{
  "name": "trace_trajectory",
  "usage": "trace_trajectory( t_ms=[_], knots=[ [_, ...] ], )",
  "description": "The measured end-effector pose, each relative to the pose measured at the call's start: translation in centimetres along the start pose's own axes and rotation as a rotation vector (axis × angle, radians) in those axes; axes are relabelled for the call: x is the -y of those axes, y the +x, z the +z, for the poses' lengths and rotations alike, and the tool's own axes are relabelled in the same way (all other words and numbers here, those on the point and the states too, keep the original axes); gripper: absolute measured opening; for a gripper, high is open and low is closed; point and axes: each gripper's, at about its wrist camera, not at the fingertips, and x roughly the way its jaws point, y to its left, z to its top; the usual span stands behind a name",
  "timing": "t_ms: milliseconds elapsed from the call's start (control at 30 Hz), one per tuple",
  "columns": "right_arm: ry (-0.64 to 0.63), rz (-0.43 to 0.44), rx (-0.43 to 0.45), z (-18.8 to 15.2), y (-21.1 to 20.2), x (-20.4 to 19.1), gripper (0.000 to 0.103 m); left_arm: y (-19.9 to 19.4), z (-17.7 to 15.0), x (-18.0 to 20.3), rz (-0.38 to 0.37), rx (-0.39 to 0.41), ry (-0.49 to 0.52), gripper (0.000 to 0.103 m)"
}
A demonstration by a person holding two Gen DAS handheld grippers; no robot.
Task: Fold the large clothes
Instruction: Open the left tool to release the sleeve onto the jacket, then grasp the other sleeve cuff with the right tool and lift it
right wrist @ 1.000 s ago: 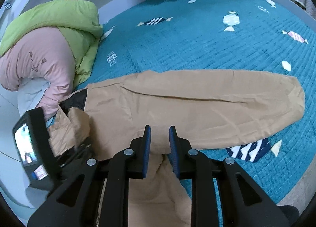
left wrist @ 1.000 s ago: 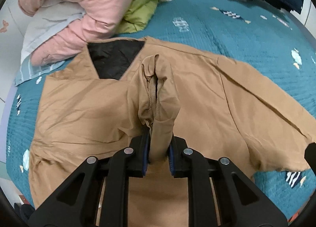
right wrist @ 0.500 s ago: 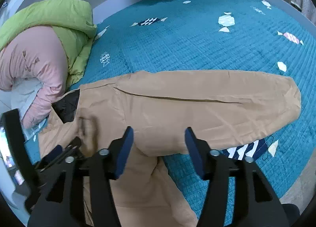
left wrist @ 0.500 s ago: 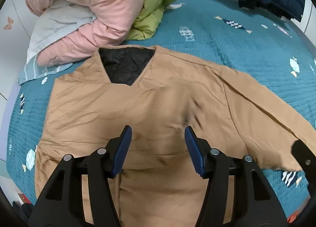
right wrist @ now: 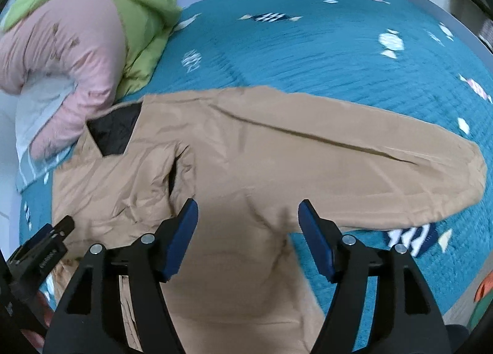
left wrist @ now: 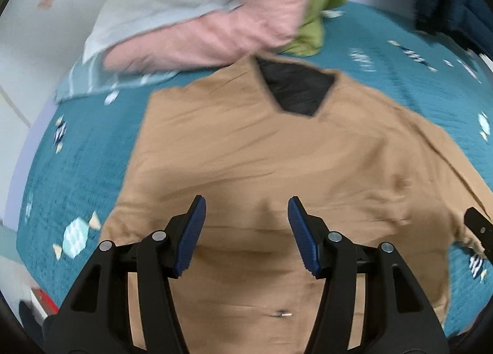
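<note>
Tan jacket (left wrist: 262, 169) lies flat, front up, on the teal bed (right wrist: 308, 55), one sleeve (right wrist: 354, 163) stretched sideways, likely spread ready for folding; left gripper (left wrist: 246, 231) and right gripper (right wrist: 248, 235) both hover above it, jaws wide, holding nothing

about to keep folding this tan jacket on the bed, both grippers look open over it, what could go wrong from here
1. The tan jacket lies against the pink jacket at its collar; a fold toward that end could catch it.
2. The long sleeve lies spread out to the side and may trail if the body is lifted first.
3. The front is rumpled near the left gripper, so creases may get folded in.
</note>
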Motion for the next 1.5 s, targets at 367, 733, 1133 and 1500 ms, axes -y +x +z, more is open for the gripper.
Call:
trace_trajectory(
  t_ms=[367, 733, 1133, 1500],
  knots=[
    [-0.03, 0.14, -0.066, -2.1, 5.5, -4.4, 0.05, 6.7, -3.2, -9.9, 0.022, -0.177, -0.172, 0.009],
    [0.055, 0.16, -0.11, -2.4, 7.8, -3.0, 0.013, 6.8, -4.1, -9.0, 0.075, -0.121, -0.094, 0.01],
    [0.186, 0.127, -0.016, -0.5, 2.7, 1.3, 0.069, 1.9, -4.1, -6.7, 0.012, -0.056, -0.099, 0.055],
    [0.316, -0.107, -0.016, -0.5, -1.3, 8.7, 0.089, -1.8, -3.7, -2.7, -0.05, -0.006, -0.045, 0.059]
  ],
)
